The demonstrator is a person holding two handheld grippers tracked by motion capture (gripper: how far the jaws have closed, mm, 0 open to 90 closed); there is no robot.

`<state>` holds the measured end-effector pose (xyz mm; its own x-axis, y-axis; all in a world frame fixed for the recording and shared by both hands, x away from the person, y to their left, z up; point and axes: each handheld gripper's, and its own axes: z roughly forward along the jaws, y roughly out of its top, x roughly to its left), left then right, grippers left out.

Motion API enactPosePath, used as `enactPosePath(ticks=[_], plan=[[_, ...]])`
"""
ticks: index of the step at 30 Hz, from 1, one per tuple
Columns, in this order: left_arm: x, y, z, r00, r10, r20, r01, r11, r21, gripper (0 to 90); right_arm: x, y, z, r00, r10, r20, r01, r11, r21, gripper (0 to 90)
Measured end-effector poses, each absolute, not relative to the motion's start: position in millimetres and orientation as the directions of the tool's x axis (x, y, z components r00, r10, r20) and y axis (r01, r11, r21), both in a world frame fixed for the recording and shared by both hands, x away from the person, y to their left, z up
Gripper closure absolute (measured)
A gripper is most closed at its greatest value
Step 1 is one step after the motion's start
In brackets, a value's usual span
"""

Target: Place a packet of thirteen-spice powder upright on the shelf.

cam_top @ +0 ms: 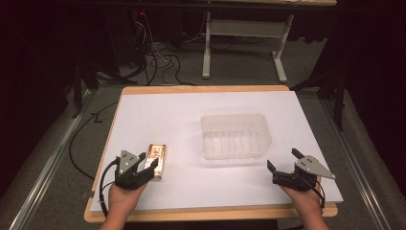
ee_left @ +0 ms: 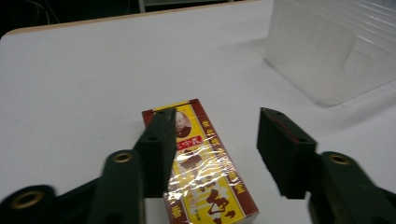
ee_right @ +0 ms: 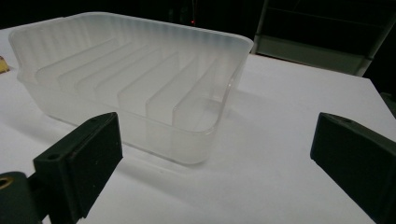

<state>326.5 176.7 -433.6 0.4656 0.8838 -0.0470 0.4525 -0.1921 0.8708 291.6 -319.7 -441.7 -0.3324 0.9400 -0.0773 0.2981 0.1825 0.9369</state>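
Left gripper (cam_top: 149, 163) near table edge, jaws spread, straddling near end of red-and-yellow wrapped box (ee_left: 205, 172); one jaw over box's left edge, other clear to its right, no pinch yet. Box flat on white table sheet (cam_top: 191, 187), left of centre. Right gripper (cam_top: 284, 160) near right edge, jaws spread wide, empty, aimed toward container. Farther off, translucent ribbed plastic container (ee_right: 135, 79) upright, empty, well apart from box. Judged step: approach to grasp of box. Next move calls for centring jaws across box's width, lowering, then closing; likely destination the container.
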Motion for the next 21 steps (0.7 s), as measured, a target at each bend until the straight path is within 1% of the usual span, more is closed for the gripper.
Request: enactPosePath(ticks=[4, 7, 13, 16, 21], plan=[[336.1, 179.9, -438.7, 0.446, 0.893, -0.054, 0.483, -0.189, 0.855, 78.2, 292.2, -319.9, -443.1, -0.33, 0.942, -0.063, 0.322, 0.175, 0.93, 4.8], [345.9, 181.9, -442.5, 0.415, 0.909, -0.042, 0.51, -0.194, 0.838, 89.6, 293.5, -321.2, -444.3, -0.328, 0.943, -0.062, 0.331, 0.176, 0.927, 5.4], [371.8, 184.0, -457.0, 0.366, 0.93, 0.007, 0.573, -0.232, 0.786, 90.0, 294.4, -321.4, -445.2, -0.328, 0.943, -0.061, 0.339, 0.178, 0.924, 6.6], [382.1, 184.9, -462.8, 0.349, 0.936, 0.049, 0.599, -0.263, 0.756, 90.0, 295.9, -320.7, -445.9, -0.331, 0.942, -0.061, 0.345, 0.181, 0.921, 7.0], [395.4, 187.2, -470.5, 0.348, 0.937, 0.04, 0.632, -0.265, 0.728, 90.0, 297.3, -319.6, -447.4, -0.334, 0.941, -0.059, 0.359, 0.184, 0.915, 8.2]])
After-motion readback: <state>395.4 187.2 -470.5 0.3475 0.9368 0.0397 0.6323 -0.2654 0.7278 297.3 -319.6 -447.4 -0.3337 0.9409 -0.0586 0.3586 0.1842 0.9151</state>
